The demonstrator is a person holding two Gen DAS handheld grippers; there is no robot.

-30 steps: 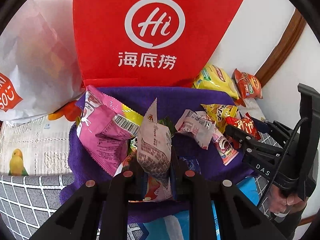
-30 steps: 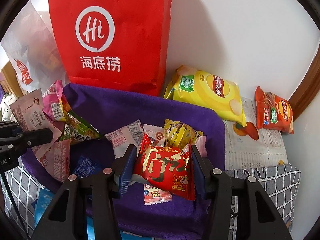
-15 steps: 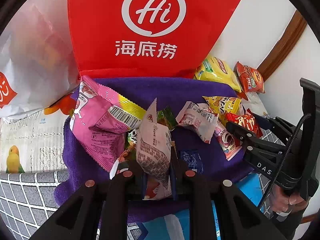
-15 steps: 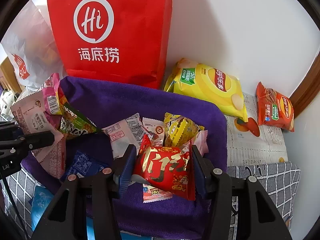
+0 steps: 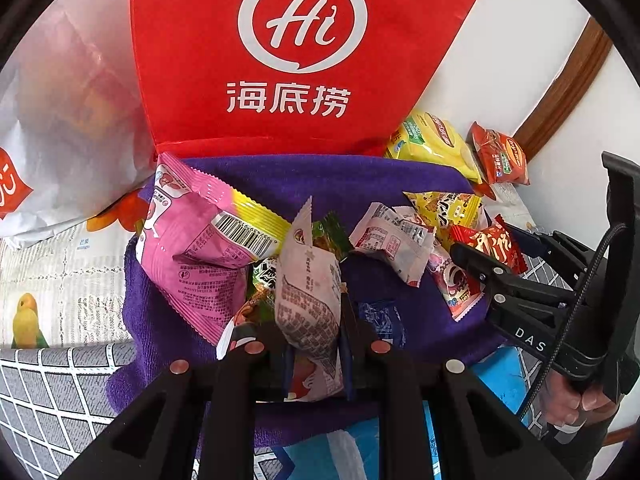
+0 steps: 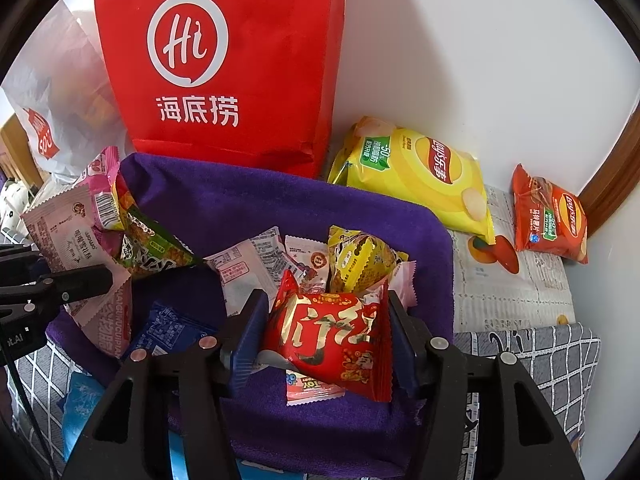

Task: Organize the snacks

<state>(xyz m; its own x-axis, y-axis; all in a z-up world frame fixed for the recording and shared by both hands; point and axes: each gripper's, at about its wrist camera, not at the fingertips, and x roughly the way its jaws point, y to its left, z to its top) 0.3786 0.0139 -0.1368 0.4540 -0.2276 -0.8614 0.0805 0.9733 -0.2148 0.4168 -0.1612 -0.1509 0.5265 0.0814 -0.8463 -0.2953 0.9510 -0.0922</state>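
Left wrist view: left gripper [image 5: 312, 344] clamps a pale pink packet [image 5: 310, 292] over the purple cloth [image 5: 320, 180].
Right gripper [image 6: 324, 336], jaws just widening, brackets a red packet [image 6: 332, 340]; pad contact looks loosened. Yellow chip bag [image 6: 424, 176] at two o'clock.

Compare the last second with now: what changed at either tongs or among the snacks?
The right tongs have just been opening; the shiny red foil snack packet sits between the jaws, with a gap now showing on the left side. The left tongs stay shut on the pale pink printed wrapper. The packets on the purple cloth lie as before.
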